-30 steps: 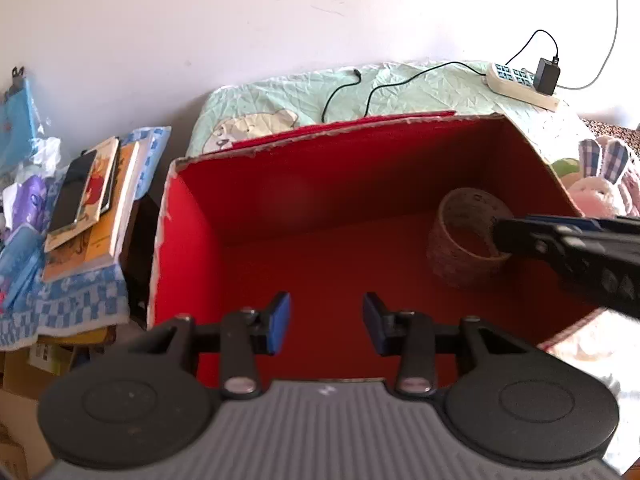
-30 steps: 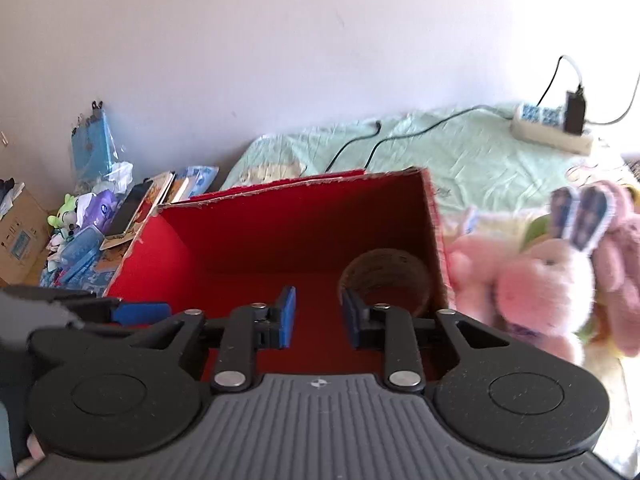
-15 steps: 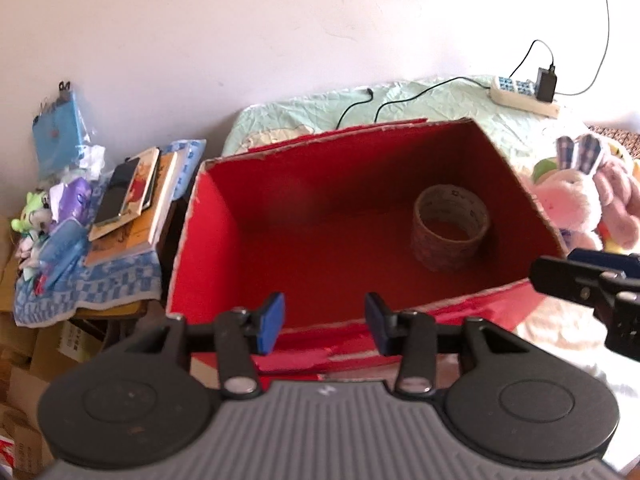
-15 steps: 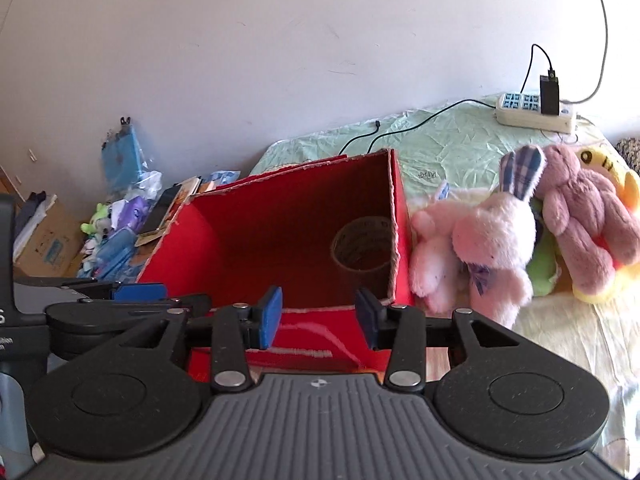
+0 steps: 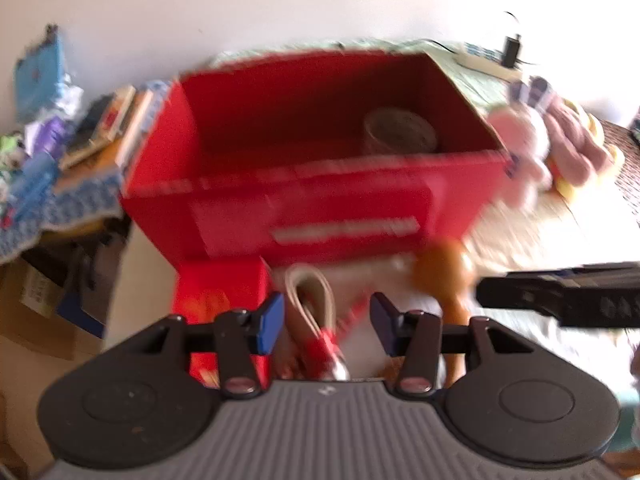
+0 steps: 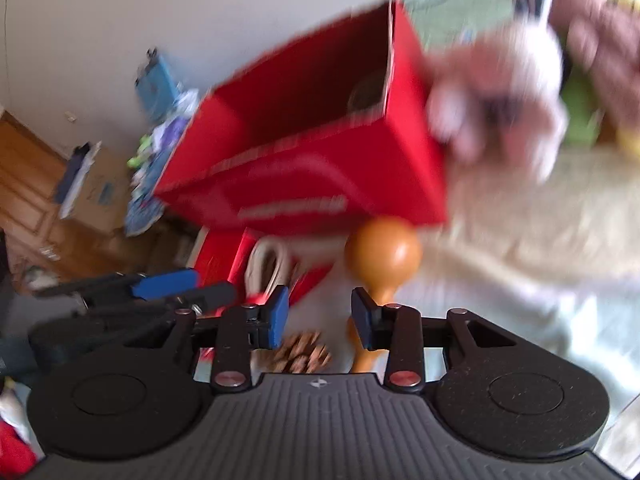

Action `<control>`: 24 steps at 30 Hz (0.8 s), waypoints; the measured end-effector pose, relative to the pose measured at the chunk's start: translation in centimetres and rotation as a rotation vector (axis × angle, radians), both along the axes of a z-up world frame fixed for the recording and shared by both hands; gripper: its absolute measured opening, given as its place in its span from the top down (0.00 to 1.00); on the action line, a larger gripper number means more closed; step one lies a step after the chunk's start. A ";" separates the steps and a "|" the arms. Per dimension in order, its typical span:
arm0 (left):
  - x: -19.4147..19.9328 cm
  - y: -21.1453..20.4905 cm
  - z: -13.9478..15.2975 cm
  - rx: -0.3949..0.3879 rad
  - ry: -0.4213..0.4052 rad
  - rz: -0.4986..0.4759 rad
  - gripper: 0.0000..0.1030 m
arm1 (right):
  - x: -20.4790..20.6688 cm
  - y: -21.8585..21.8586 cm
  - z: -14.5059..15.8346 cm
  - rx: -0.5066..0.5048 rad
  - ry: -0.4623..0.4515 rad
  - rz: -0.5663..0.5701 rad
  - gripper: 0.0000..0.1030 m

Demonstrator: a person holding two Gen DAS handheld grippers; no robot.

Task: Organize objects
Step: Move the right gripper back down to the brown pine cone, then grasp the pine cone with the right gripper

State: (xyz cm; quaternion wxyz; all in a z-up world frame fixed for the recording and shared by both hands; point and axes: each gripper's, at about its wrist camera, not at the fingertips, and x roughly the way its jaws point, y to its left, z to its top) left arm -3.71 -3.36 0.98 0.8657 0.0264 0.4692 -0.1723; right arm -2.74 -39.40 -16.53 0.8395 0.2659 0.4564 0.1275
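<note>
Open red box (image 5: 320, 204) on the bed, with a tape roll (image 5: 400, 130) standing inside near its right wall. In front of it lie a small red carton (image 5: 220, 292) and an orange maraca (image 6: 382, 256). Left gripper (image 5: 326, 318) and right gripper (image 6: 320, 318): fingers apart, holding nothing.

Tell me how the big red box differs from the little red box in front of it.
The big red box is open at the top, with a tape roll inside; the little red box looks closed. The big one is much larger and sits farther from the left gripper, while the little one sits near its left finger. The big one bears a pale printed strip on its front; the little one's markings are too blurred to read. Both are red.
</note>
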 end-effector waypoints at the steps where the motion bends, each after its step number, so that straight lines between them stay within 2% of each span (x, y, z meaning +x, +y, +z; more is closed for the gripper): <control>1: -0.8 0.1 -0.4 -0.013 0.012 -0.018 0.51 | 0.1 0.1 -0.7 0.029 0.027 0.015 0.62; 8: -3.9 -0.4 -3.7 -0.104 0.109 -0.100 0.54 | 0.9 1.3 -3.3 0.125 0.141 0.046 0.62; 19: -3.8 -2.7 -4.9 -0.069 0.075 -0.255 0.55 | 1.1 1.0 -4.8 0.223 0.251 0.007 0.62; 24: -3.1 -2.9 -5.5 -0.054 0.087 -0.279 0.56 | 0.9 0.8 -5.1 0.239 0.257 -0.013 0.58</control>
